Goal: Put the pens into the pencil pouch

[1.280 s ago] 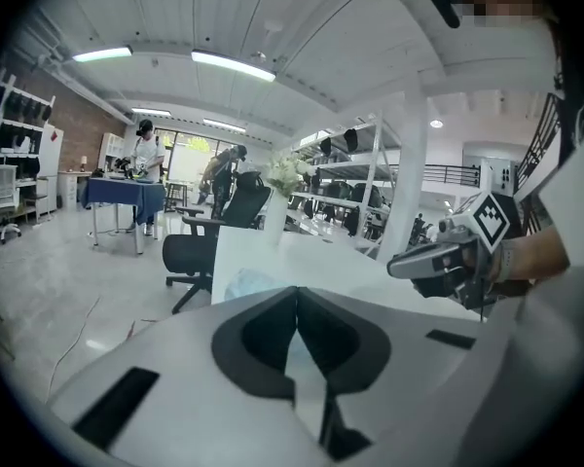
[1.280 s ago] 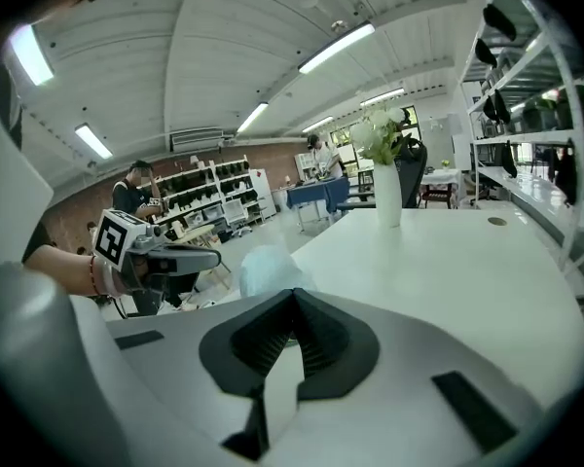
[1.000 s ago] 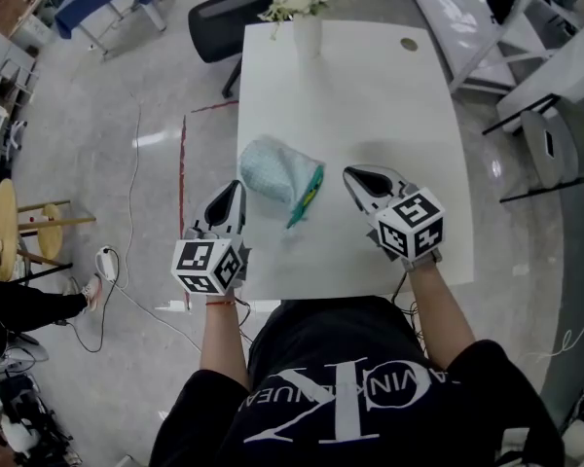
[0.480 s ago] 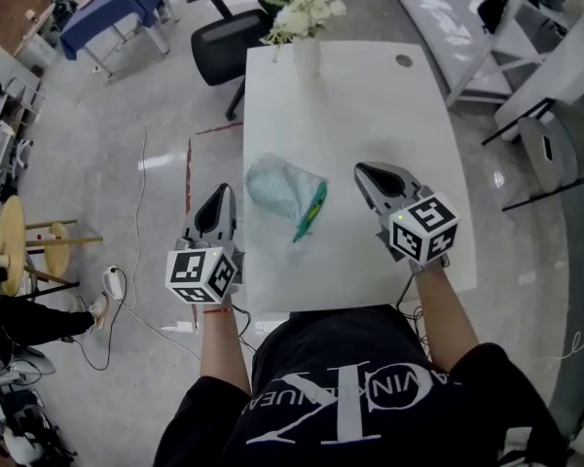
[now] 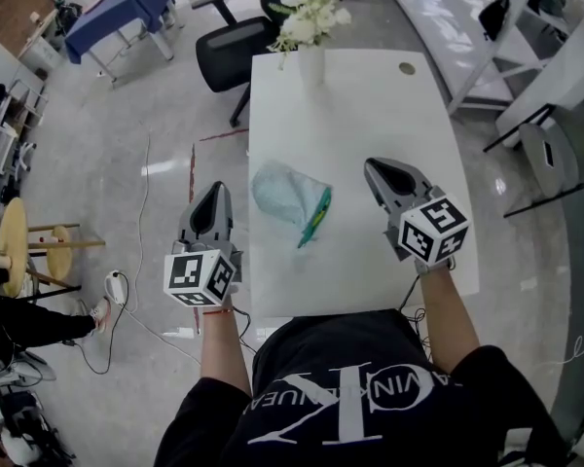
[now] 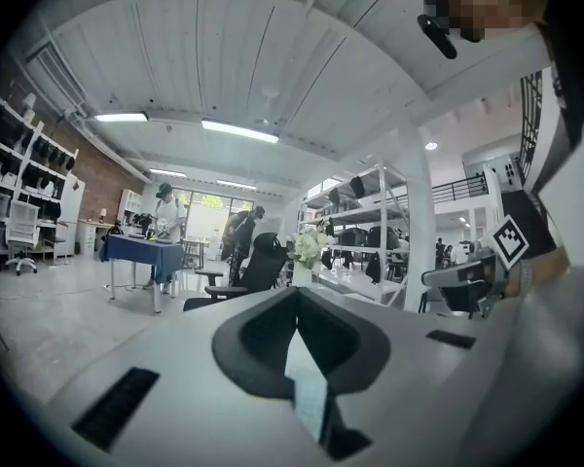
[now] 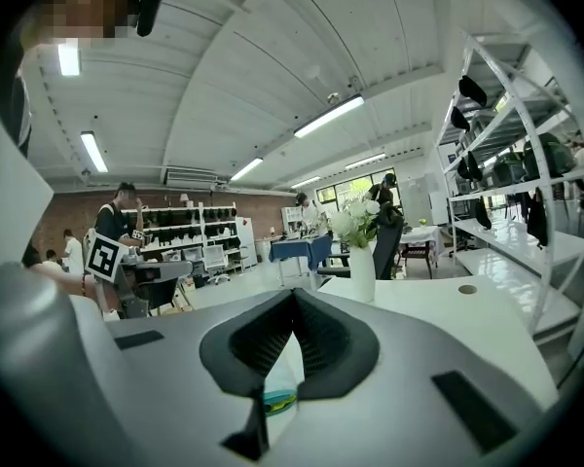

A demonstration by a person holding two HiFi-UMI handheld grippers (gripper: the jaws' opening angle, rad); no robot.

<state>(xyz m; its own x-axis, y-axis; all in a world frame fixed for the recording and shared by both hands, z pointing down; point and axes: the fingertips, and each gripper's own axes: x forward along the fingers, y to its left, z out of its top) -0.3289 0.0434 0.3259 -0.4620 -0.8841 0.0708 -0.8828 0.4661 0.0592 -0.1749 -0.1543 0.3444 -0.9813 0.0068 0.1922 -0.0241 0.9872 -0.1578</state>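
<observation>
Your left gripper (image 5: 214, 195) hangs just off the table's (image 5: 370, 95) left edge, jaws clenched together on nothing. Mid-table lies the pale blue pencil pouch (image 5: 282, 191), with green pens (image 5: 314, 217) against its right side. Your right gripper (image 5: 378, 170) hovers nearby, jaws likewise pressed together, empty.

Blue pouch (image 5: 284, 191) on table (image 5: 370, 105), green pens (image 5: 314, 217) alongside

Pouch (image 5: 282, 191) pale blue; pens (image 5: 314, 217) green; table (image 5: 370, 105) white; flowers (image 5: 310, 16) white; chair (image 5: 229, 47) black; floor (image 5: 127, 163) grey.
</observation>
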